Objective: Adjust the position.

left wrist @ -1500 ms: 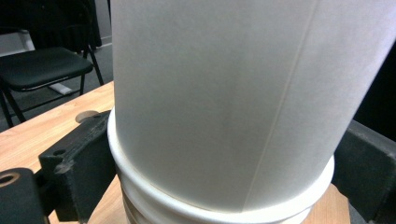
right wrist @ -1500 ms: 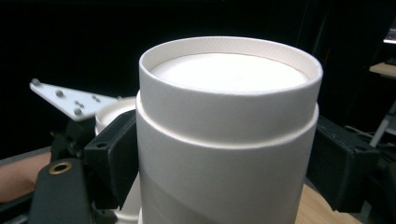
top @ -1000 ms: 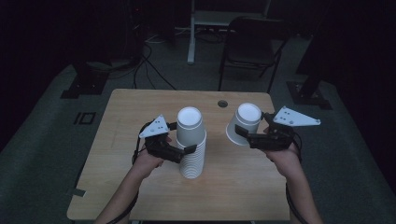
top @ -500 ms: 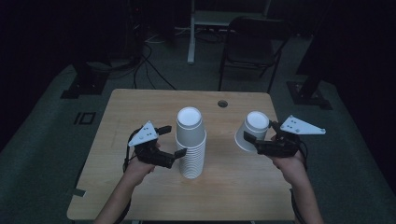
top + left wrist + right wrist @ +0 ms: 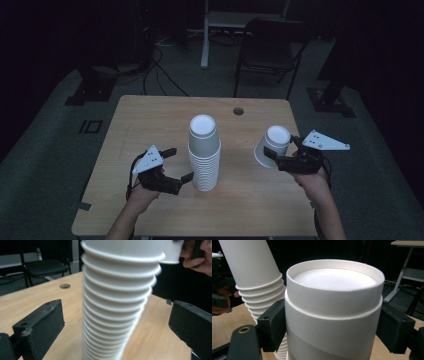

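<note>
High view: pale wood-grain bench [image 5: 150,125], smooth, with a small round hole [image 5: 238,111] near its far edge. Near the middle, a tall stack of cups [image 5: 204,155], white paper, nested upside down, flat base uppermost, rolled rims forming tight ribs down its lower part.

Left tongs [image 5: 175,165], matte black with a grey three-cornered plate on top, spread wide just beside the stack's lower left, touching nothing.

Right tongs [image 5: 272,156] clamped on a single cup [image 5: 272,145], held off the bench to the right of the stack, well apart from it, tilted with its base up and away from the hand.

Left gripper view: stack [image 5: 117,302] rising between two blocky black jaws with scuffed, dusty edges, a clear gap on each side; ribbed rims soft with blur.

Right gripper view: cup [image 5: 332,315] pinched at its sides by both black jaws, recessed flat base ringed by a finely ridged lip, a raised band beneath it. Stack [image 5: 254,277] leaning across behind at upper left, smooth tapered wall above stepped rims.
</note>
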### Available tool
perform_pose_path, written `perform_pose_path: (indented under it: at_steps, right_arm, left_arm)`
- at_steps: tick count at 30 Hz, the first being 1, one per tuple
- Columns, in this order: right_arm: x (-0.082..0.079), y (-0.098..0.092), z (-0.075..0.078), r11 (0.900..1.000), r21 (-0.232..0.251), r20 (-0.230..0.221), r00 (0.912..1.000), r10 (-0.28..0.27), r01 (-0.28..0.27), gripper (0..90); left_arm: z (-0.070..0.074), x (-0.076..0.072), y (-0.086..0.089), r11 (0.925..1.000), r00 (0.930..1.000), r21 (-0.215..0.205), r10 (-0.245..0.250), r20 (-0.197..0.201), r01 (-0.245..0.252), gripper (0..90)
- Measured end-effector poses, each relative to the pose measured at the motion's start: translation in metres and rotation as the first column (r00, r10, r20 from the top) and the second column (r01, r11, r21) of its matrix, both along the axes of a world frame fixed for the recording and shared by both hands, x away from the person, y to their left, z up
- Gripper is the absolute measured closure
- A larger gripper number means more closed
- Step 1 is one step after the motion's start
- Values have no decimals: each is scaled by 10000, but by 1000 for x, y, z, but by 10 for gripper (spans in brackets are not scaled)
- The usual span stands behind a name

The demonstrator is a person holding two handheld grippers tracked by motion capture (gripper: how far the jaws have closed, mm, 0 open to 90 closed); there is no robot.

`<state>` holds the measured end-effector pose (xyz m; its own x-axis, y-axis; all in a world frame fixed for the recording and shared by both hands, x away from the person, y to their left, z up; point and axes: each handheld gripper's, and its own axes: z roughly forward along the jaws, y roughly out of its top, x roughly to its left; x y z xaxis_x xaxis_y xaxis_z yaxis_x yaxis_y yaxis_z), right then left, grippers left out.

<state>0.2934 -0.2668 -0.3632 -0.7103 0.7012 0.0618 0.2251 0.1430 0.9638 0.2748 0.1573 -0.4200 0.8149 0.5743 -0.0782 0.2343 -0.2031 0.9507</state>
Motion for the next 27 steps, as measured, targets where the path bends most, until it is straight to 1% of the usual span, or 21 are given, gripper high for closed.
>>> perform_pose_path:
  at_steps: [1, 3, 5, 6, 8, 9, 10, 11, 14, 16, 17, 18, 21, 22, 24, 26, 27]
  right_arm:
    - [0, 0, -1, 10000, 7, -15, 10000, -26, 26, 193]
    - [-1, -2, -2, 9999, 124, -66, 10000, 16, -15, 193]
    - [-2, -3, -3, 9998, 182, -74, 10000, -5, 6, 193]
    - [-2, -3, -3, 9999, 173, -74, 10000, 14, -13, 193]
    - [-2, -3, -3, 9999, 115, -70, 10000, -40, 41, 193]
    - [-3, -3, -3, 10000, 78, -52, 10000, -48, 48, 193]
    - [-3, -3, -3, 10000, 78, -52, 10000, -48, 48, 193]
    - [-4, -4, -3, 10000, 53, -41, 10000, -47, 47, 193]
    - [-6, -5, -4, 10000, 59, -37, 10000, -53, 54, 193]
    - [-7, -5, -4, 10000, 41, -15, 10000, -51, 51, 193]
    - [-7, -6, -4, 10000, 49, -16, 10000, -57, 57, 193]
    - [-8, -6, -4, 10000, 56, -7, 10000, -62, 62, 193]
    - [-9, -6, -3, 10000, 25, 27, 10000, -27, 27, 193]
    - [-10, -6, -3, 10000, 0, 21, 10000, 1, -1, 193]
    - [-10, -6, -3, 10000, 37, -2, 10000, 23, -23, 193]
    - [-10, -6, -2, 10000, 51, 48, 10000, 33, -34, 193]
    - [-10, -6, -2, 10000, 85, 33, 10000, 43, -43, 193]
  left_arm:
    - [-2, -3, -1, 10000, 10000, -21, -72, -43, 72, 4]
    - [-6, -8, -2, 9998, 9998, 135, -160, -131, 162, 5]
    - [-11, -13, -2, 9998, 9996, 50, -173, -206, 174, 5]
    - [-12, -15, -3, 9993, 9990, 46, -366, -273, 367, 5]
    - [-16, -21, -8, 9985, 9982, 168, -516, -290, 521, 5]
    - [-17, -23, -9, 9978, 9974, 144, -642, -325, 647, 5]
    - [-17, -23, -9, 9978, 9974, 144, -642, -325, 647, 5]
    - [-18, -28, -13, 9975, 9973, 132, -694, -239, 697, 5]
    - [-17, -34, -20, 9947, 9945, 97, -1024, -242, 1026, 5]
    - [-16, -38, -25, 9931, 9932, 215, -1152, -142, 1155, 5]
    - [-16, -39, -28, 9914, 9915, 197, -1287, -181, 1290, 6]
    - [-15, -40, -31, 9911, 9913, 248, -1304, -180, 1309, 6]
    - [-14, -42, -40, 9876, 9876, 189, -1556, -211, 1560, 14]
    - [-14, -42, -44, 9852, 9853, 180, -1700, -193, 1704, 14]
    - [-14, -43, -50, 9837, 9841, 278, -1770, -152, 1774, 14]
    - [-14, -42, -55, 9788, 9785, 120, -2038, -324, 2042, 14]
    - [-14, -43, -58, 9773, 9771, 160, -2106, -297, 2112, 14]
